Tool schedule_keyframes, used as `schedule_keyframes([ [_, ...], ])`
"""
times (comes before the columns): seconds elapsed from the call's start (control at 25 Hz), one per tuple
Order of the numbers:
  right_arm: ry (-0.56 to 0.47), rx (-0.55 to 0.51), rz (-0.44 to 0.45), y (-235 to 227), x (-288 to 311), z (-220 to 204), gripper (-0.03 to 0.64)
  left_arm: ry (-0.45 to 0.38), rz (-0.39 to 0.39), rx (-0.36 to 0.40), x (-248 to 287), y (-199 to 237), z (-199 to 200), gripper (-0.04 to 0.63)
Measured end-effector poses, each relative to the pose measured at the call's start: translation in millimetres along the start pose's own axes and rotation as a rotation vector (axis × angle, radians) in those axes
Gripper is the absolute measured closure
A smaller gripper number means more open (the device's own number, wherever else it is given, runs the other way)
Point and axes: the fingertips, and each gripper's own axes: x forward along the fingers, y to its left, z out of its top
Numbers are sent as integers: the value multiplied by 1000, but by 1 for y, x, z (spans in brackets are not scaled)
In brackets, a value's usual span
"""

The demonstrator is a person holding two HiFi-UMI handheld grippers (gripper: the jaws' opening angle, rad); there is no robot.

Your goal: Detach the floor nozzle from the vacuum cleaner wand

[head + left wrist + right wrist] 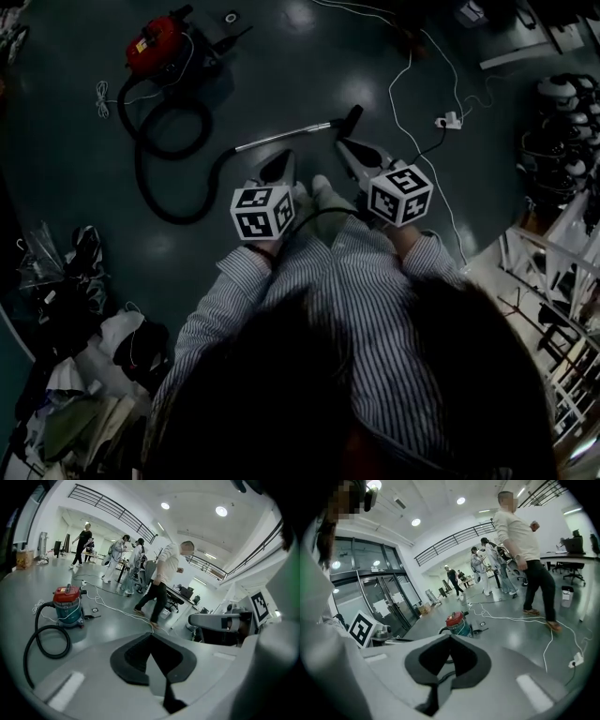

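Left gripper view: left gripper [154,653] has its jaws together, nothing between them; the right gripper [449,656] view shows the same, jaws closed and empty. Head view: both are held low in front of the person, pointing forward and down at the floor. The wand [281,137] lies on the floor just ahead of the tips, long axis lower-left to upper-right across the frame. The floor nozzle [352,116] sits at its right end, just beyond the right gripper's tips, so I'd say right goes for the nozzle and left steadies the tube. The wand's left end runs into the black hose [187,221], which loops back to the red canister [153,44], well apart. A white cable [392,98] trails right of the nozzle, close enough to snag. Nothing lies over the joint itself.
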Motion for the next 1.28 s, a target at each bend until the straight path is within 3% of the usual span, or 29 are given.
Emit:
schedule_keyframes([
  [0.36,63,-45,-28,-39,23,-16,615,34,-10,14,32,6,-22,589],
  [0.56,89,-36,-6,-64,40,-42,615,106,-52,104,63,9,-49,589],
  [0.72,118,5,-7,-93,60,-76,615,125,-71,178,95,23,-64,588],
  [0.92,126,69,-48,-150,83,-123,615,155,6,207,152,63,-99,588],
  [1.0,130,84,-67,-177,95,-145,614,167,11,226,181,78,-119,588],
  [1.28,121,143,-114,-263,149,-242,614,219,-20,395,276,137,-216,588],
])
